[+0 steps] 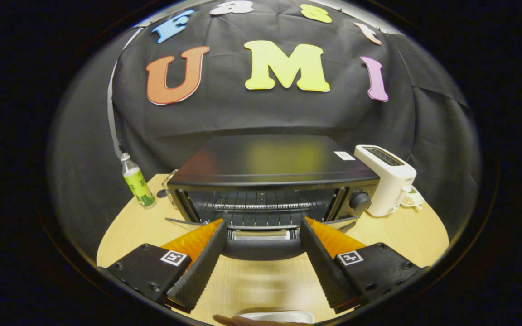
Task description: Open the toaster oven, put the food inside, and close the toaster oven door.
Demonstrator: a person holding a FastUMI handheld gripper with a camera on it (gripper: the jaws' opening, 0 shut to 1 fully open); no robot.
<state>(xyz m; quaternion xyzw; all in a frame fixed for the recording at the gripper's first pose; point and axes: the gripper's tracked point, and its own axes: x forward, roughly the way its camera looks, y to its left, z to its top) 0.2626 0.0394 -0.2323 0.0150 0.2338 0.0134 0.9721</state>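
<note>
Gripper (263, 226) jaws spread wide, nothing between them but the dropped-down glass door (263, 246) of the black toaster oven (270, 181), which stands open on the light wooden worktop (392, 231) just ahead of the fingertips, wire rack visible inside. Shallow white dish (279, 316) sits below and behind the fingers, its contents impossible to make out. White pop-up toaster (390, 179) stands just beside the oven's knob side, and a green-labelled clear plastic bottle (137, 181) stands near the opposite side.

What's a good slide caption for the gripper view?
Open gripper faces the toaster oven, its door already down.
</note>
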